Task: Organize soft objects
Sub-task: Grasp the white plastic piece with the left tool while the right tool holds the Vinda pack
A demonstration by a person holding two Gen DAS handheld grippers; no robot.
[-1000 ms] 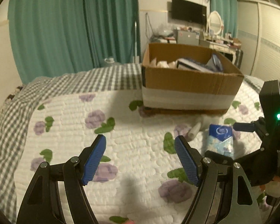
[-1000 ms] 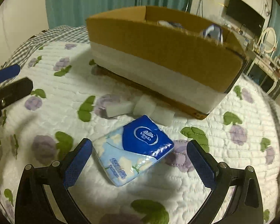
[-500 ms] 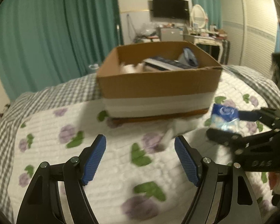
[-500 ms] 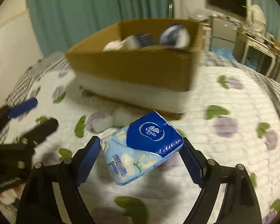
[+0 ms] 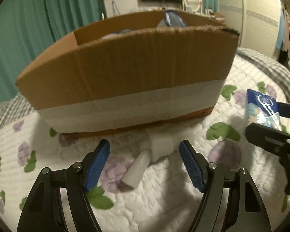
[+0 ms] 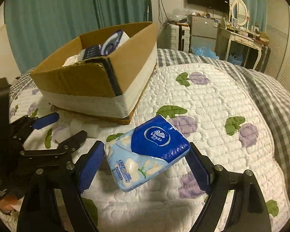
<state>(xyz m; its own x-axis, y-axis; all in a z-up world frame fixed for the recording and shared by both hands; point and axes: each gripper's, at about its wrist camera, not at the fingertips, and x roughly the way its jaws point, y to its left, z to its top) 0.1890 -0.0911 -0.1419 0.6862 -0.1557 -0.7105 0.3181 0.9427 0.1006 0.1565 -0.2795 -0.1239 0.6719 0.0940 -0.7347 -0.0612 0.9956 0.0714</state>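
Observation:
My right gripper (image 6: 145,160) is shut on a blue tissue pack (image 6: 147,152) and holds it above the quilt, right of the cardboard box (image 6: 98,77). The pack also shows at the right of the left wrist view (image 5: 261,108). My left gripper (image 5: 145,166) is open and low over the quilt, with a white foam piece (image 5: 154,150) lying between its fingertips, just in front of the box (image 5: 125,77). The box holds several soft items, mostly hidden by its wall.
The floral quilt (image 6: 212,106) covers the bed, with a grey checked blanket (image 6: 270,89) at its edges. Teal curtains (image 6: 67,9), a TV, a dresser with a mirror (image 6: 239,9) and a wardrobe stand beyond the bed.
My right gripper closed on the tissue pack and lifted it off the quilt. My left gripper moved forward and right, close to the box, until the white foam piece lay between its fingers.

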